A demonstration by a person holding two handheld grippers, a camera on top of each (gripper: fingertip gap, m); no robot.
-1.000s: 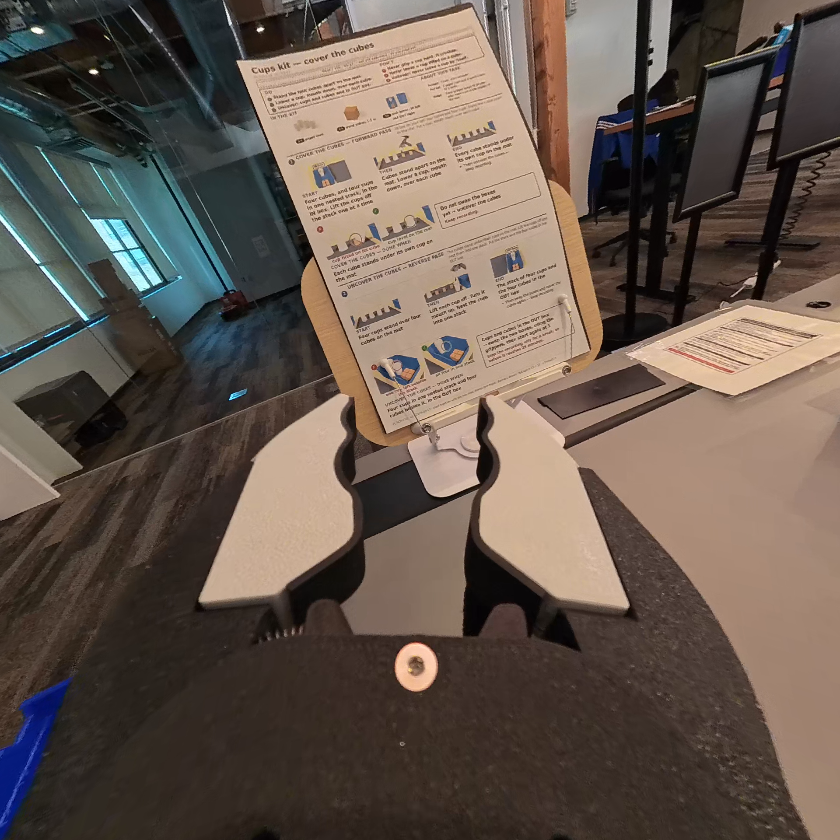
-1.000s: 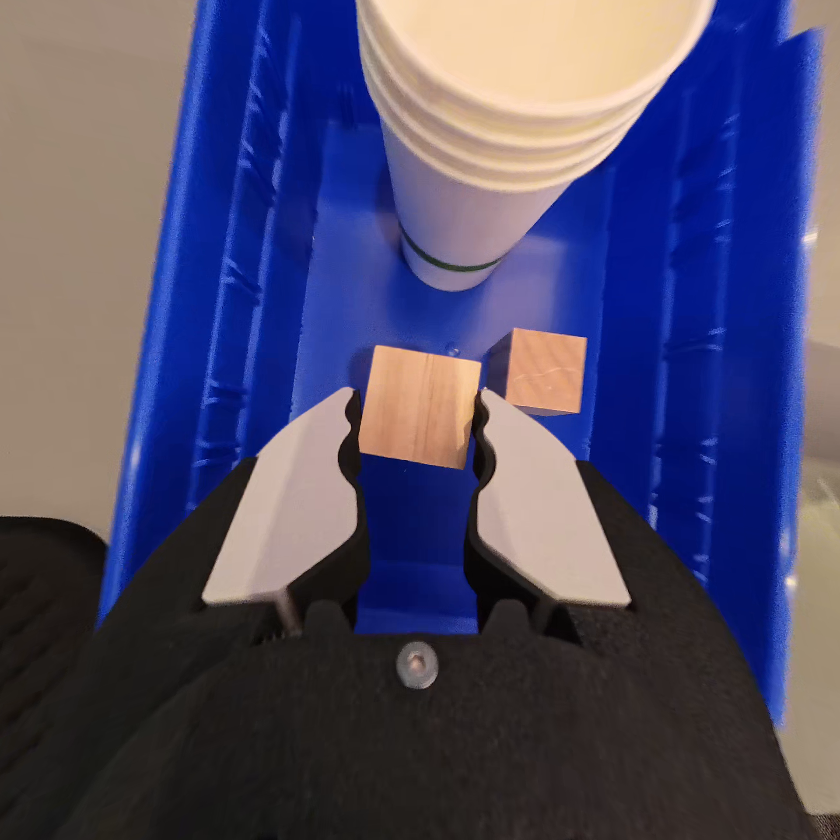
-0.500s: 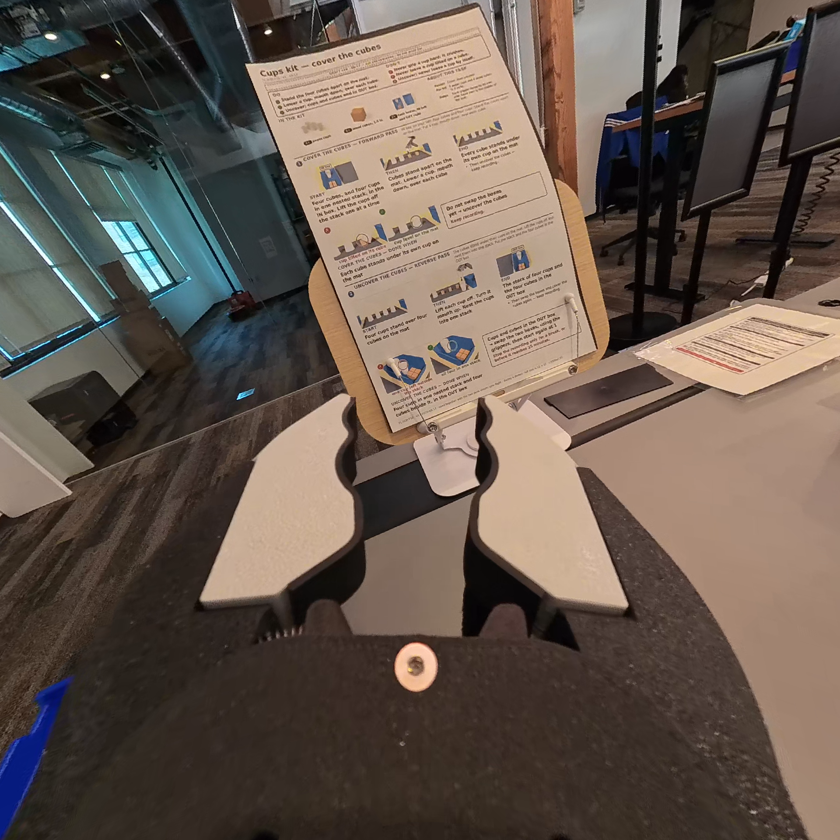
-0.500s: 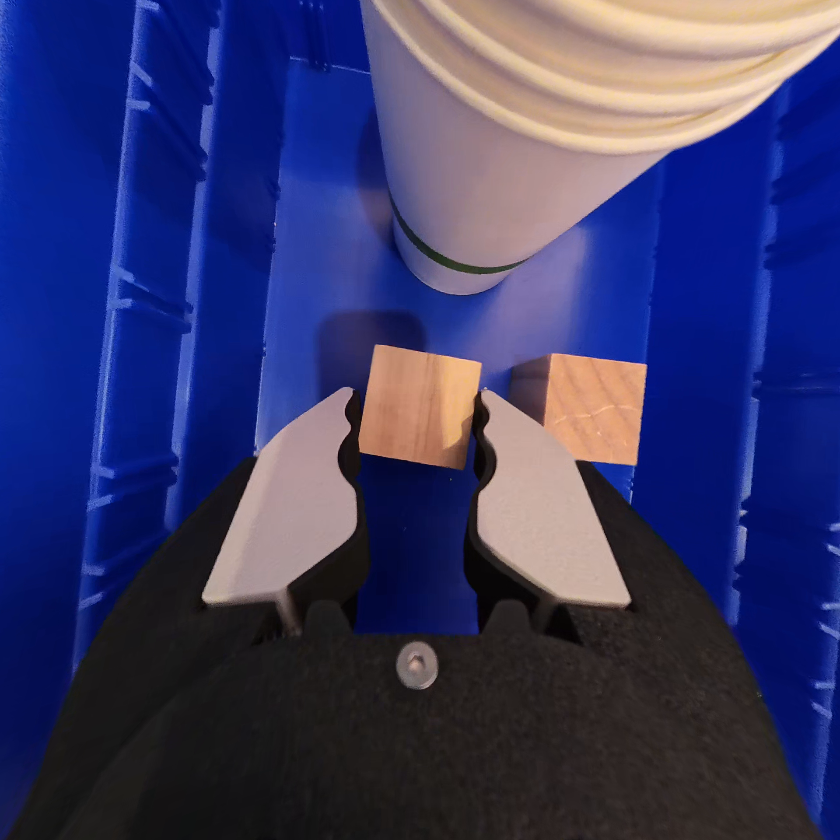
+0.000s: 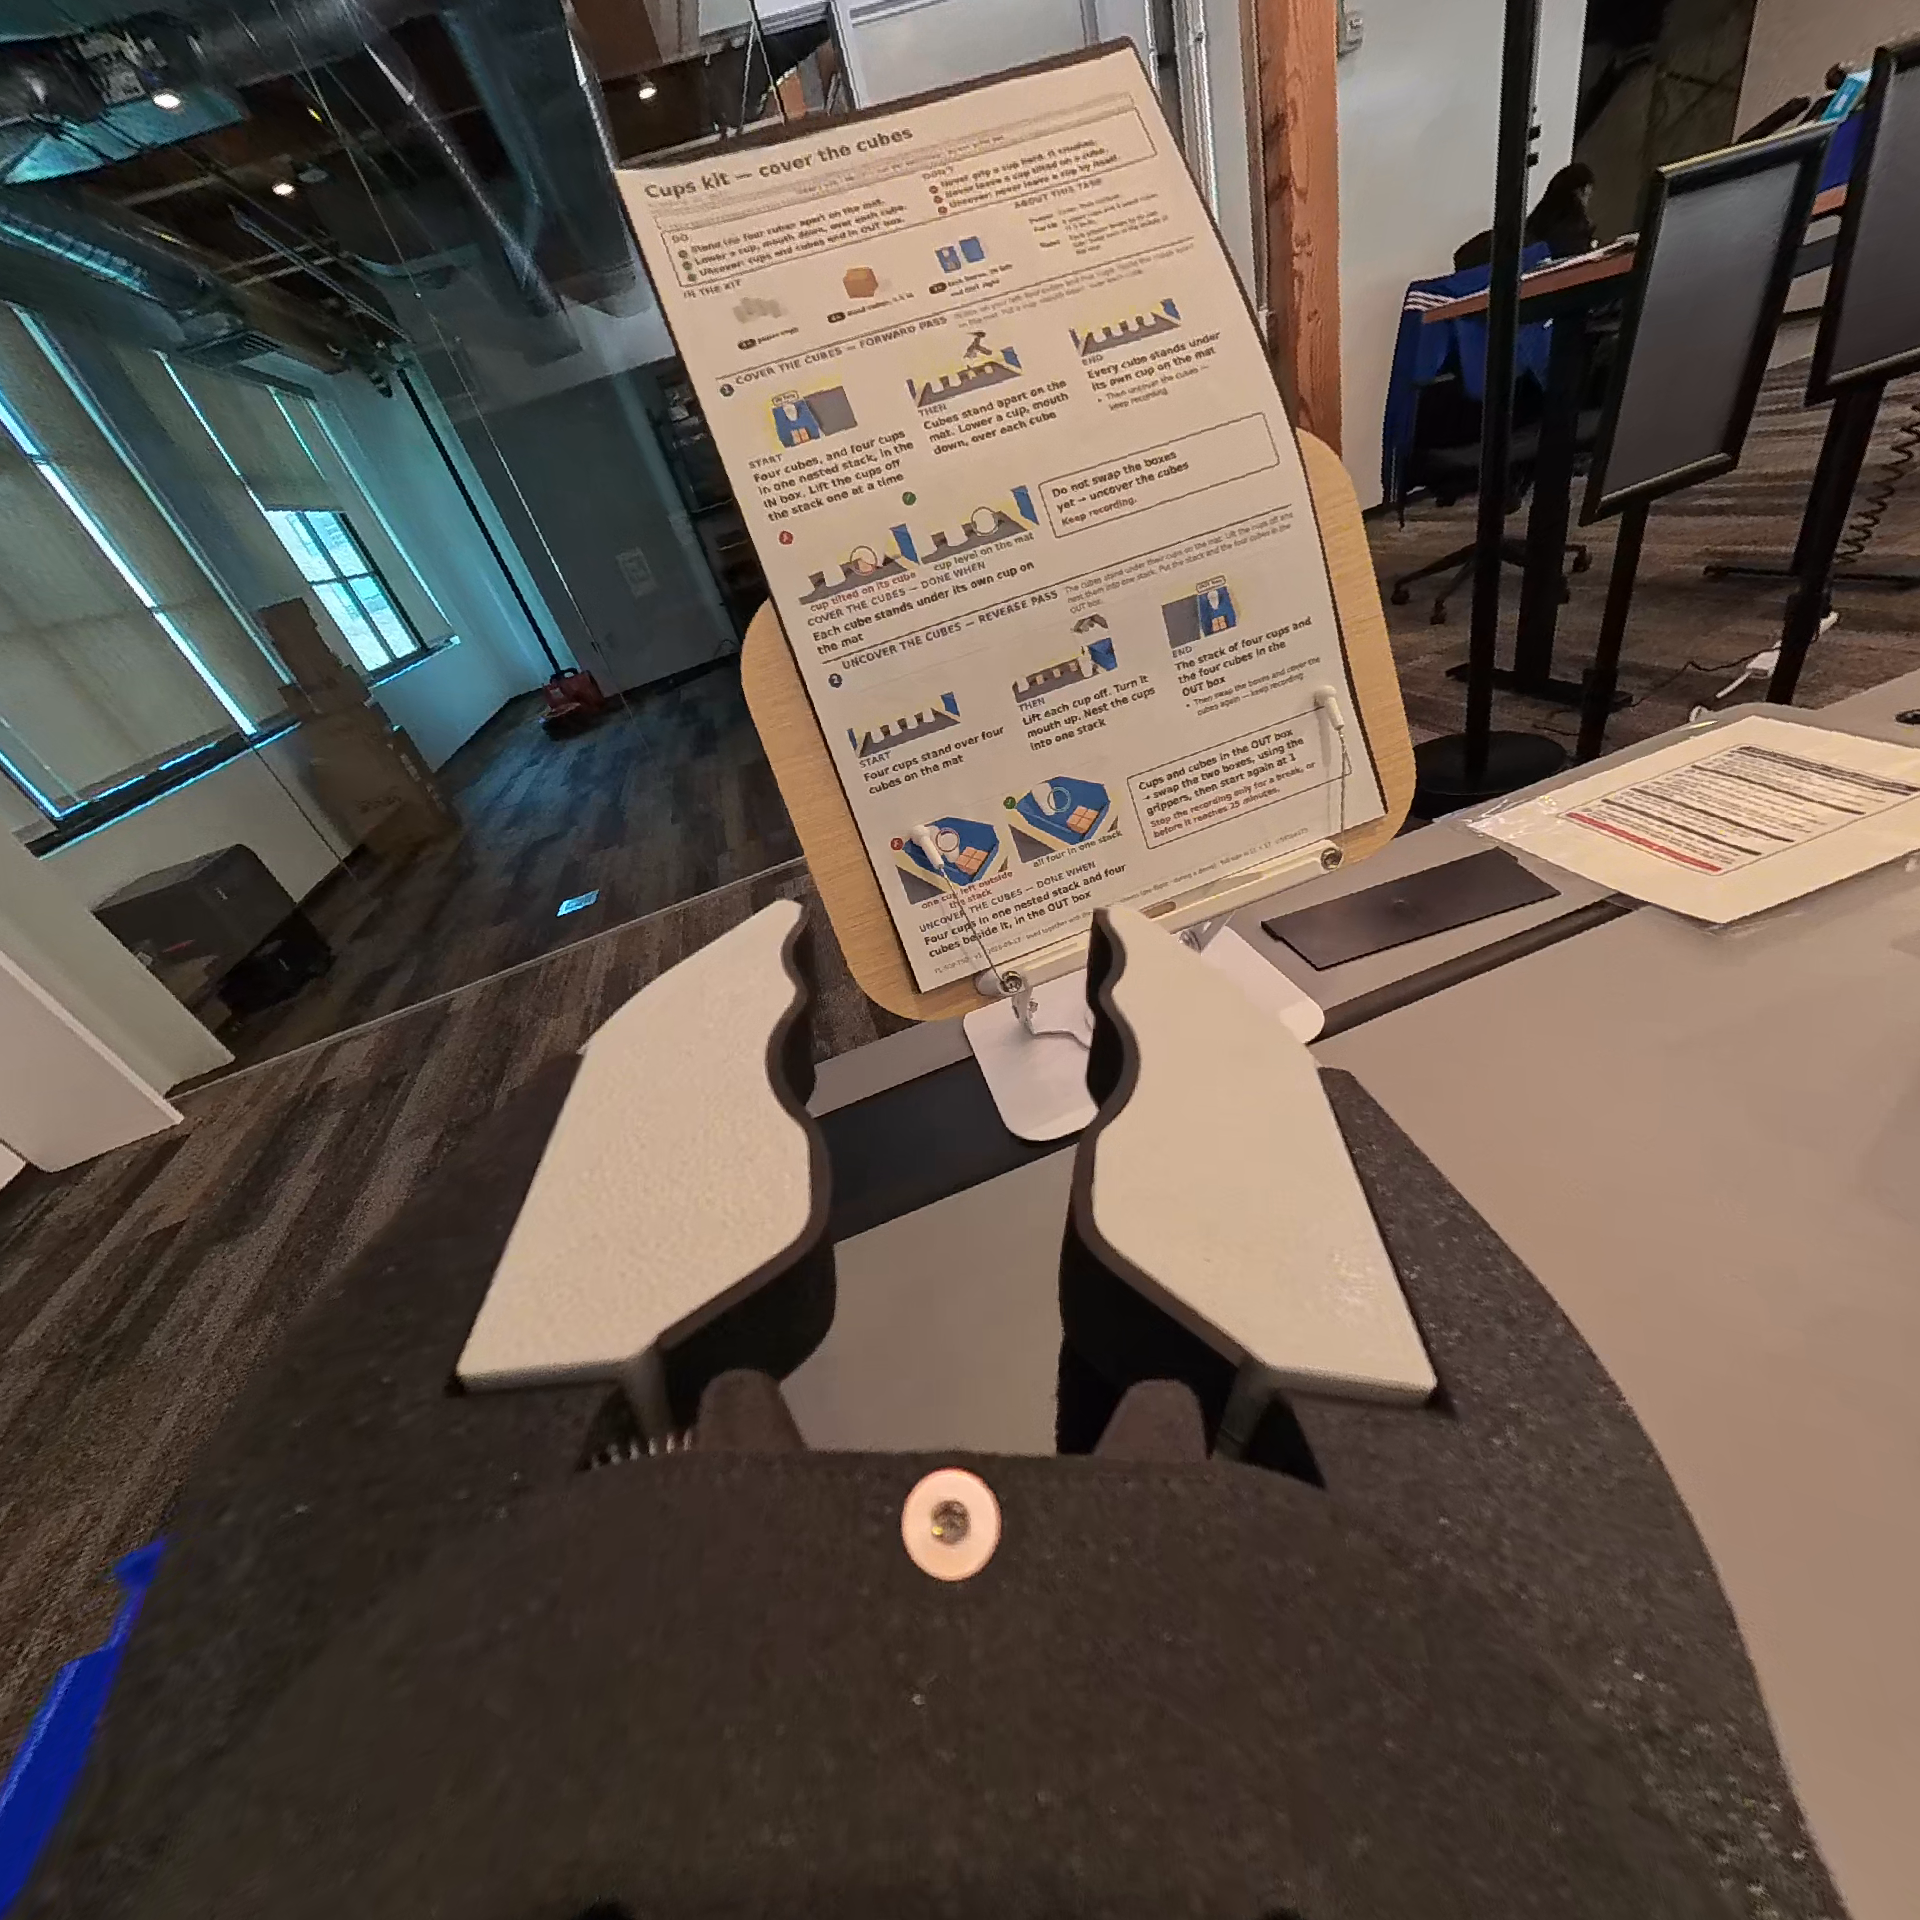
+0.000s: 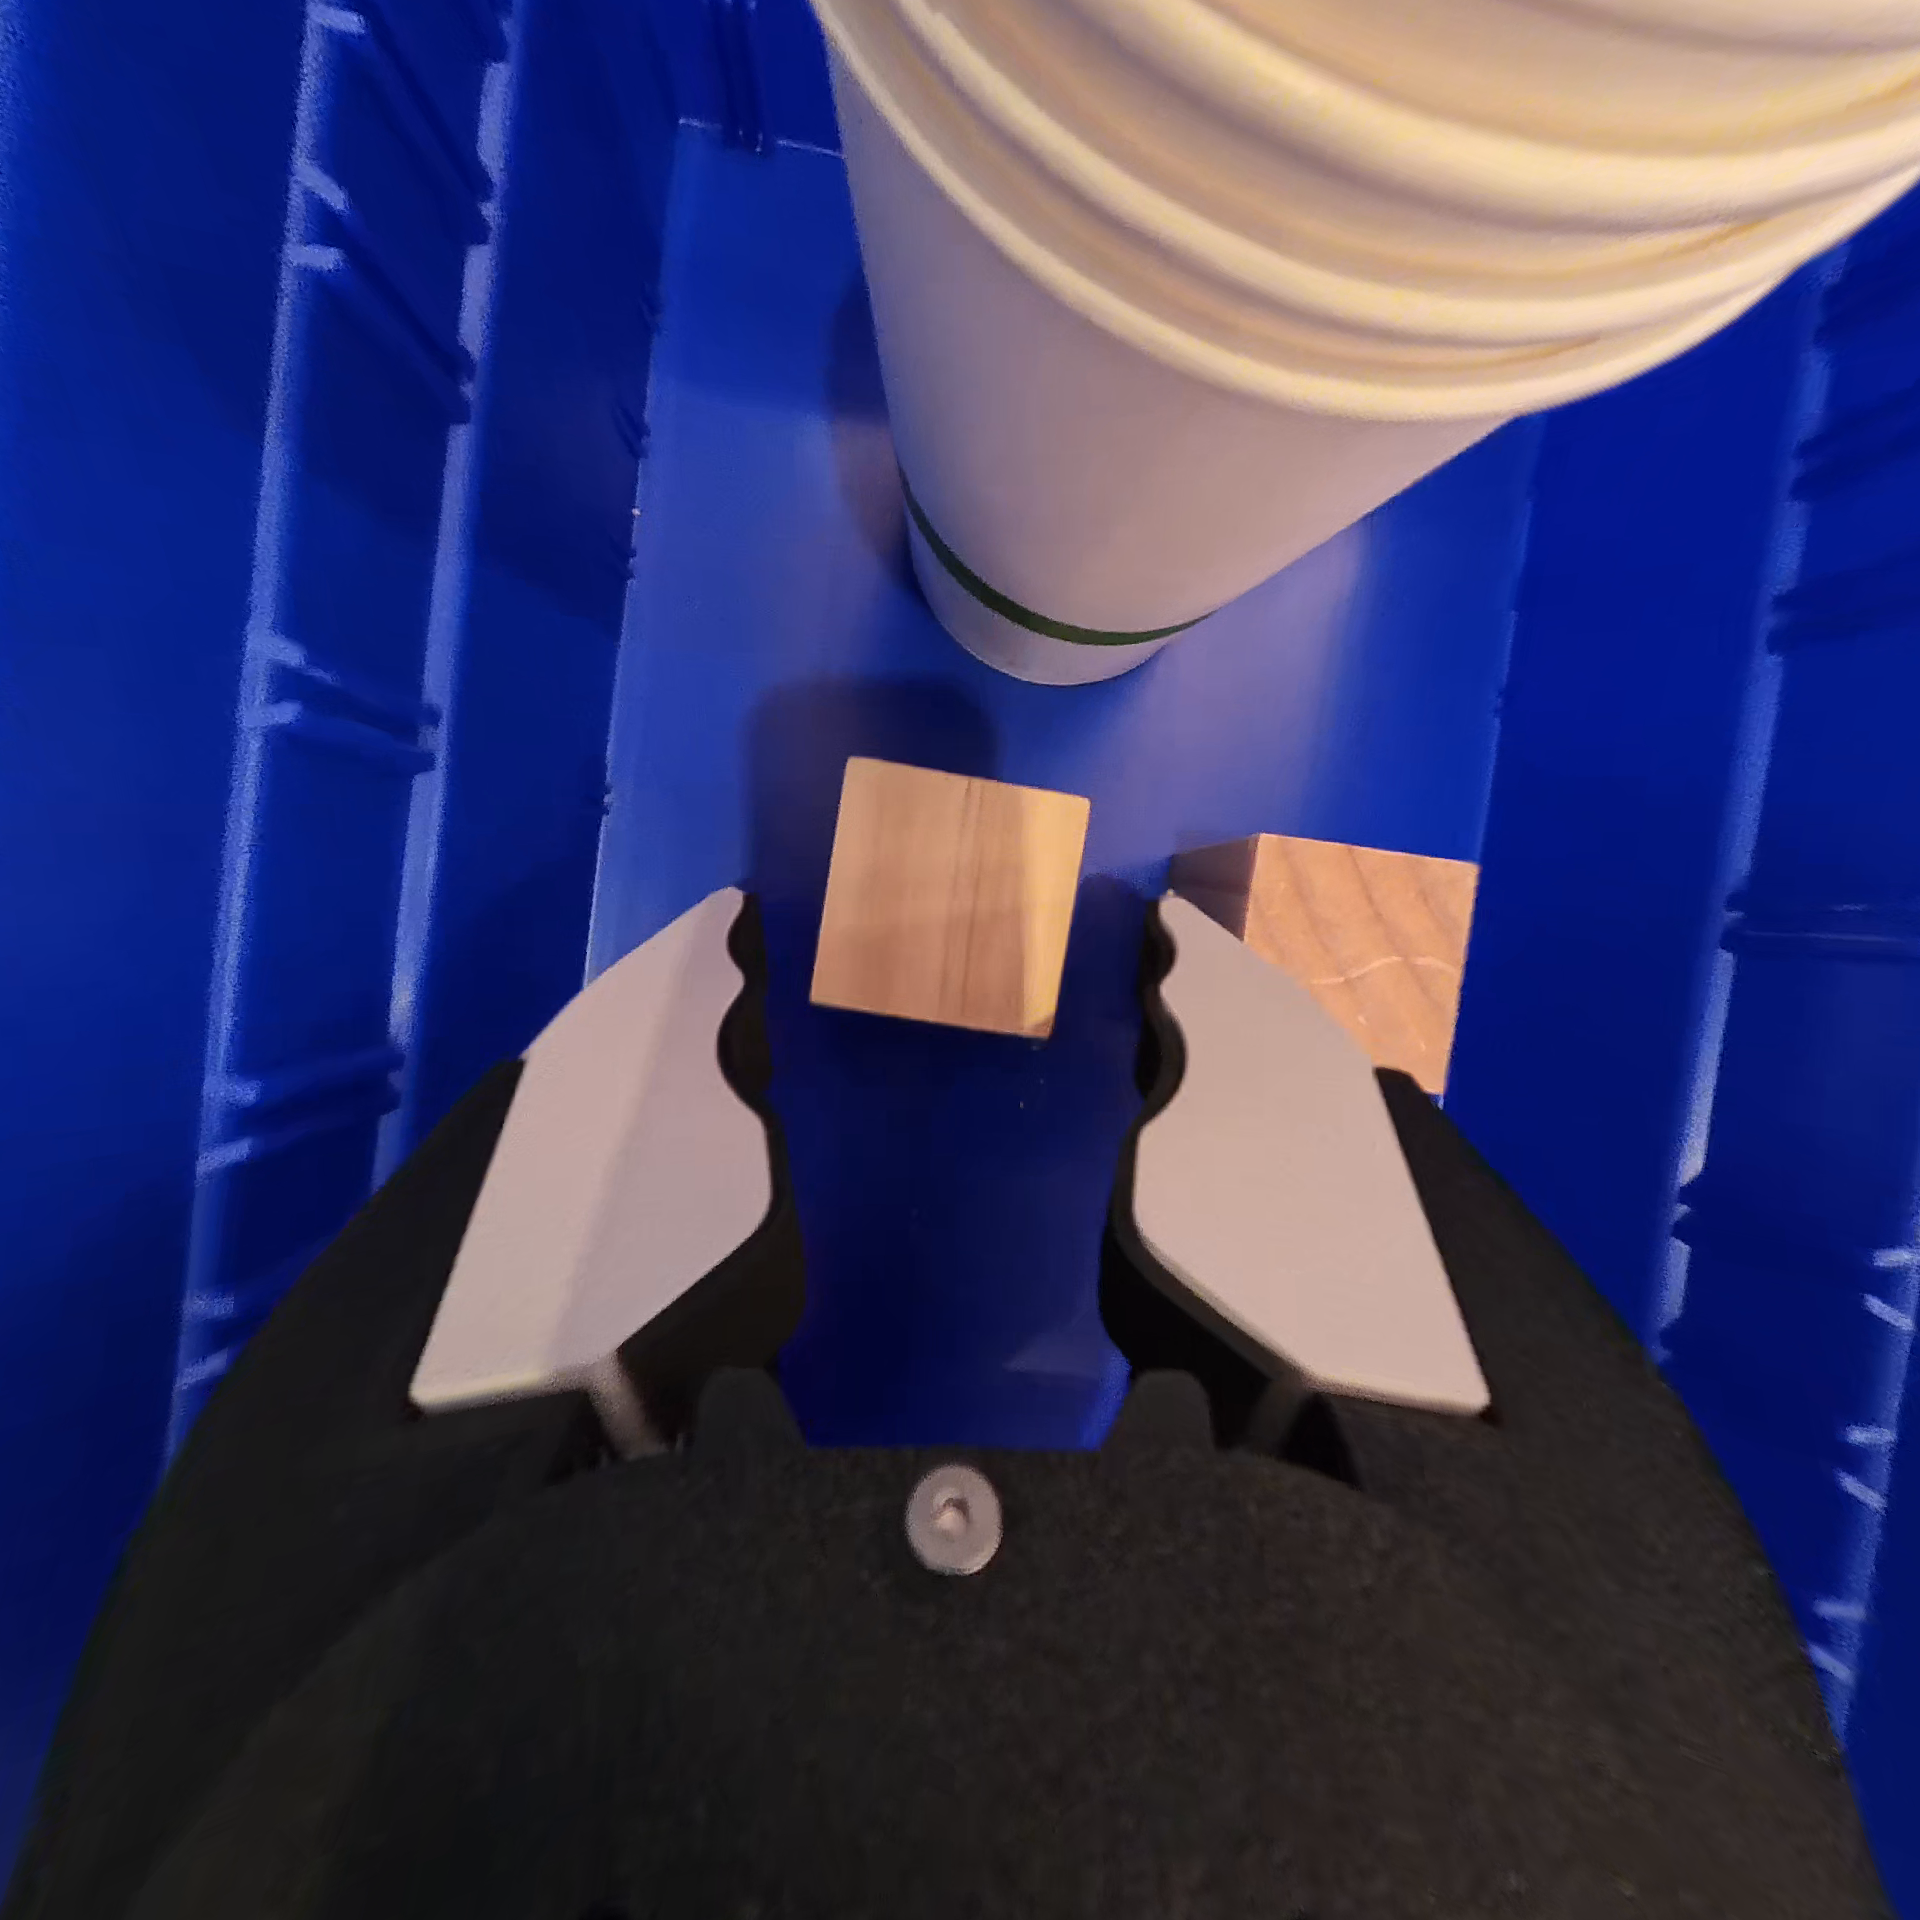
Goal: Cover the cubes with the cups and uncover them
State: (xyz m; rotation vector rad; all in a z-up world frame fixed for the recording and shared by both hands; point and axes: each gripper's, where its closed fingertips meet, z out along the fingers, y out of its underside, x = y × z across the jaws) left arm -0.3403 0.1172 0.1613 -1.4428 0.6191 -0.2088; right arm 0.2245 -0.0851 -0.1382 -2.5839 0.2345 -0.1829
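Note:
In the right wrist view, my right gripper [image 6: 948, 906] is open inside a blue bin [image 6: 364, 727]. A light wooden cube [image 6: 948, 899] lies on the bin floor between the fingertips, with a gap on each side. A second wooden cube [image 6: 1351, 956] lies just to its right, partly behind the right finger [image 6: 1278, 1143]. A nested stack of white paper cups [image 6: 1143, 364] stands mouth up behind the cubes. My left gripper [image 5: 948, 920] is open and empty, held above the grey table [image 5: 1610, 1195].
In the left wrist view, an instruction sheet [image 5: 997, 499] on a wooden stand rises at the table's far edge. A laminated paper [image 5: 1714, 810] and a black plate [image 5: 1403, 909] lie at the right. A blue bin corner [image 5: 73, 1704] shows at lower left.
My right gripper went down into the bin with the cube, then opened and let it go onto the bin floor. The left gripper has barely moved.

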